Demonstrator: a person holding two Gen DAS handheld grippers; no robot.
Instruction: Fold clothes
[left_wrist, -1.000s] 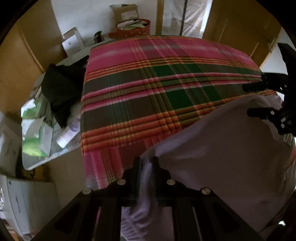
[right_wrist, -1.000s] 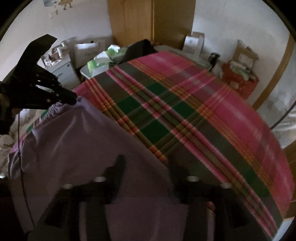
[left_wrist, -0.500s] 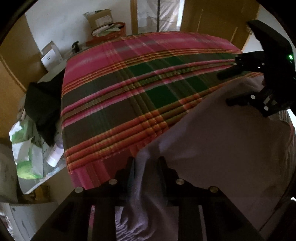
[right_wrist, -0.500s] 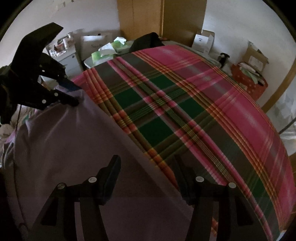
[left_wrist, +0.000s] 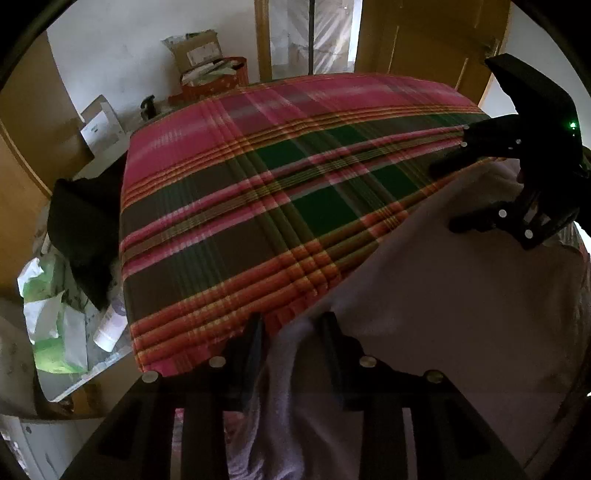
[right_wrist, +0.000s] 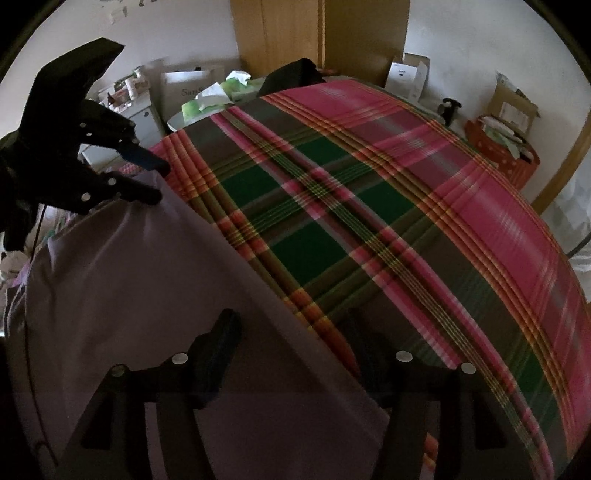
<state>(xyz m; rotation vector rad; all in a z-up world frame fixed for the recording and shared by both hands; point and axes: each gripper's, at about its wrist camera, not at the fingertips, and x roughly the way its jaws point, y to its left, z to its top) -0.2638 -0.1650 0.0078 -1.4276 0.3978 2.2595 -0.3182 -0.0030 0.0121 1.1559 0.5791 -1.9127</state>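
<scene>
A pale lilac garment (left_wrist: 461, 314) (right_wrist: 129, 277) lies spread over the near part of a bed with a pink, green and brown plaid cover (left_wrist: 258, 184) (right_wrist: 369, 203). My left gripper (left_wrist: 291, 319) (right_wrist: 159, 182) straddles the garment's left corner. Its jaws are opening and the cloth hangs loose between them, with the pads off it. At the garment's far right edge, my right gripper (right_wrist: 291, 321) (left_wrist: 447, 197) stands wide, its jaws still opening. The garment's edge lies under the gap and is not pinched.
A black cloth (left_wrist: 81, 221) (right_wrist: 291, 75), green and white bags (left_wrist: 48, 321) and a white bottle (left_wrist: 110, 325) crowd a low table beside the bed. A red basket (left_wrist: 218, 79) (right_wrist: 506, 147) and cardboard boxes stand at the wall. Wooden doors (left_wrist: 424, 48) are behind.
My left jaws have spread apart and let go of the garment's corner, and that gripper has rolled a little. My right gripper has sunk slightly toward the cloth and widened.
</scene>
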